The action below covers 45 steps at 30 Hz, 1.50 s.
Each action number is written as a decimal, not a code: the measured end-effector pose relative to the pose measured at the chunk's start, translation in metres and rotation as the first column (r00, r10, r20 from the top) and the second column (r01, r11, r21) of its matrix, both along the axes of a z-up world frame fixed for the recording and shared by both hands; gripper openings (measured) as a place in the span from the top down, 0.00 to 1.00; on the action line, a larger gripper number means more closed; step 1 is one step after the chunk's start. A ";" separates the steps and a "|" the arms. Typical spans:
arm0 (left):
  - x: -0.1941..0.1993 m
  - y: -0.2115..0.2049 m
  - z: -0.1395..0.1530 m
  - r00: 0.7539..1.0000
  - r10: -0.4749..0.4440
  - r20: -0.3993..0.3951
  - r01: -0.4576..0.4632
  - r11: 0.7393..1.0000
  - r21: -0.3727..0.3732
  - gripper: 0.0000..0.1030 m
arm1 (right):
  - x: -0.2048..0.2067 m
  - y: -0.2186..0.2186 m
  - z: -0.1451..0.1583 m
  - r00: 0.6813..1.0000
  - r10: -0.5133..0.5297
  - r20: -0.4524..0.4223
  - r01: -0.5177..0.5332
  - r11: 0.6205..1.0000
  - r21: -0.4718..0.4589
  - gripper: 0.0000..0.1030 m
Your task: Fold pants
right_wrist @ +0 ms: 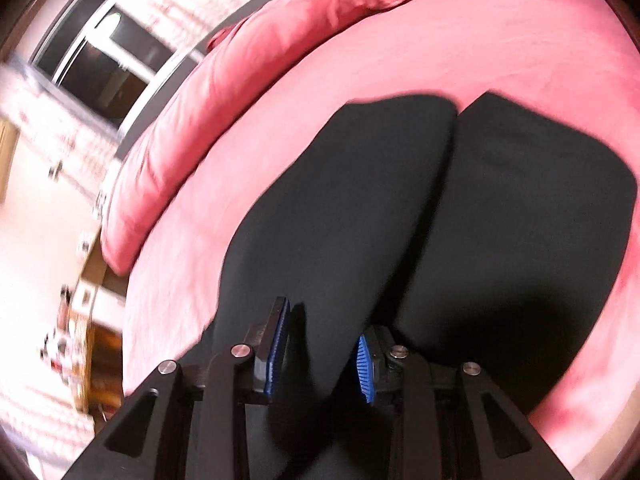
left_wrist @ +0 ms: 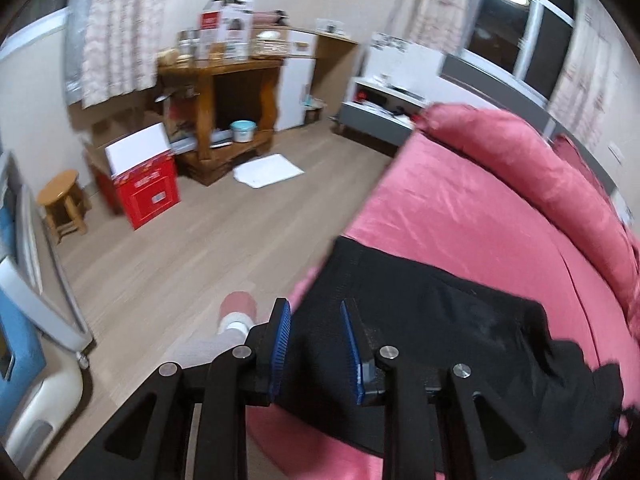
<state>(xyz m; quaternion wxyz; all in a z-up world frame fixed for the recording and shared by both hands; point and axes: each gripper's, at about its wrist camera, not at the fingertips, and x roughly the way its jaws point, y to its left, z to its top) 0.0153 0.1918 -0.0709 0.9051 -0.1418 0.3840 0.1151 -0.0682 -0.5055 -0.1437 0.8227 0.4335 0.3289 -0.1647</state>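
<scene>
Black pants [left_wrist: 432, 320] lie on a pink bed [left_wrist: 460, 208], the waistband end near the bed's edge. My left gripper [left_wrist: 316, 312] is open just above that end; black cloth shows between the blue pads, not pinched. In the right wrist view the two pant legs [right_wrist: 400, 200] spread side by side over the pink sheet [right_wrist: 440, 40]. My right gripper [right_wrist: 324, 320] is open low over the pants, with cloth bulging up between the fingers.
A long pink pillow [left_wrist: 532, 160] lies along the bed's far side. Beyond the bed is wooden floor with a white sheet of paper [left_wrist: 268, 170], a red box [left_wrist: 146, 184], a wooden stool [left_wrist: 64, 200], a wooden shelf unit [left_wrist: 224, 92] and a grey bench [left_wrist: 380, 116].
</scene>
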 end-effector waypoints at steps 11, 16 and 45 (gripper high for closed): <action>0.043 -0.106 -0.036 0.902 -0.409 -0.139 0.408 0.912 -0.040 0.71 | 0.026 -0.068 -0.010 0.994 -0.109 0.011 0.108 0.992 0.065 0.92; 0.064 -0.142 -0.055 0.863 -0.474 -0.173 0.478 0.878 -0.023 0.71 | 0.002 -0.055 0.033 0.996 -0.073 0.058 0.079 0.991 -0.104 0.92; 0.059 -0.159 -0.068 0.857 -0.502 -0.115 0.506 0.863 0.003 0.67 | -0.030 0.069 0.075 0.996 0.090 -0.028 -0.093 0.897 -0.433 0.73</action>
